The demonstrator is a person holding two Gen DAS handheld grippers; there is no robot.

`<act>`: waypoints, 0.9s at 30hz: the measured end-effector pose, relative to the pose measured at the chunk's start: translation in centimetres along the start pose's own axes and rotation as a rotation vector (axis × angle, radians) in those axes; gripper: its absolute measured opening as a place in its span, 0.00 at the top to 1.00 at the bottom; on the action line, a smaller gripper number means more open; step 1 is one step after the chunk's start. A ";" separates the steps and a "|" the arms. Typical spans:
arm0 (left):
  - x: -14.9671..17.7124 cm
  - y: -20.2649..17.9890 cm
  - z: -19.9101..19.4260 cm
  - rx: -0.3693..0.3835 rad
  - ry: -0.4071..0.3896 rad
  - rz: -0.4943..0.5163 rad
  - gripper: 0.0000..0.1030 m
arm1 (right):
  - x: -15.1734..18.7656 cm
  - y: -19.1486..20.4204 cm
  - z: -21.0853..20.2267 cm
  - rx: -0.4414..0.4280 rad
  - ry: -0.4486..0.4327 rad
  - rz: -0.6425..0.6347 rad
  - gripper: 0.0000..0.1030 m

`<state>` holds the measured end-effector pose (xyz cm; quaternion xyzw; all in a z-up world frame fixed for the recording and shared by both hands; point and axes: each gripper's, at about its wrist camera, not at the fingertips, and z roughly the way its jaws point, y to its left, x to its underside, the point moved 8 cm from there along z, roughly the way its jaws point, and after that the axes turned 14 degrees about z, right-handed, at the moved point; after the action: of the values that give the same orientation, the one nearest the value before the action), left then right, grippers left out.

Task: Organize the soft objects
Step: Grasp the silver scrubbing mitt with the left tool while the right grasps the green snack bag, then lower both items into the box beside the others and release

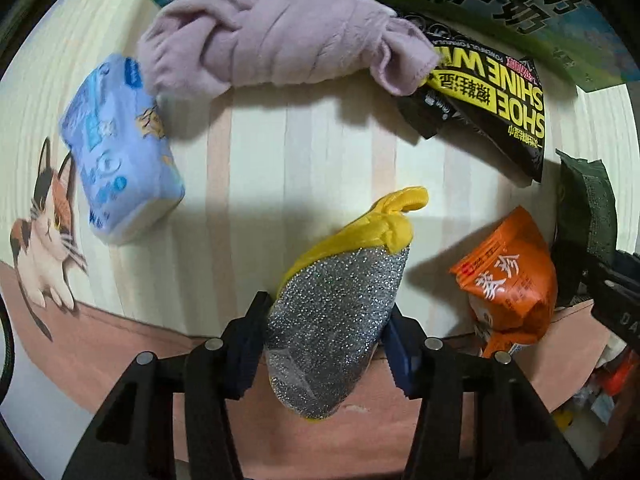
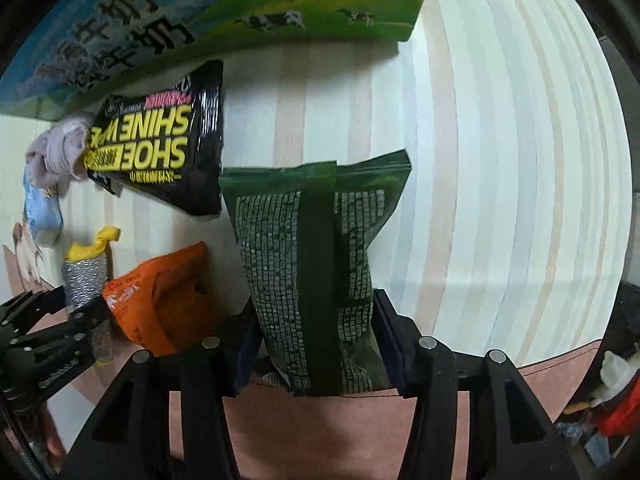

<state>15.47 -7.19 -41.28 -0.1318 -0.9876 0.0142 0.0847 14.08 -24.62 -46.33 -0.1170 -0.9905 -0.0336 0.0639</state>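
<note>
My left gripper [image 1: 326, 344] is shut on a silver-and-yellow scouring sponge [image 1: 340, 304], held over the striped table mat [image 1: 304, 148]. My right gripper [image 2: 314, 344] is shut on a dark green packet [image 2: 308, 264] with small white print, to the right of the sponge. An orange snack packet [image 1: 508, 280] lies between the two grippers. A pink cloth [image 1: 280, 48], a blue tissue pack [image 1: 120, 152] and a black "SHOE SHINE" wipes packet [image 1: 496, 104] lie further back. The left gripper and sponge [image 2: 86, 276] show at the left of the right wrist view.
A large green and blue milk carton box [image 2: 224, 16] stands along the far edge behind the cloth and wipes. The mat has a cat picture [image 1: 44, 224] at the left. Clutter [image 2: 616, 396] lies beyond the table's right front edge.
</note>
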 end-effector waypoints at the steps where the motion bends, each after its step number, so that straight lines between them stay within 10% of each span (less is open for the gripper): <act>1: 0.5 -0.1 -0.1 -0.005 -0.003 -0.007 0.52 | 0.3 0.1 0.0 0.009 -0.011 -0.007 0.56; 9: 1.2 -3.4 -9.0 0.111 -0.163 -0.033 0.52 | 2.9 0.5 -6.3 -0.135 -0.050 -0.015 0.65; 17: -5.9 -1.0 -23.4 0.247 -0.348 0.006 0.52 | -1.6 4.1 -20.5 -0.340 -0.189 -0.032 0.66; 27: -21.7 10.1 -19.4 0.207 -0.247 -0.072 0.51 | -15.1 8.6 -22.3 -0.226 -0.222 -0.003 0.66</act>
<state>42.04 -3.01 -26.20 -0.0843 -0.9878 0.1287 -0.0238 33.37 -21.49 -25.80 -0.1248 -0.9816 -0.1316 -0.0597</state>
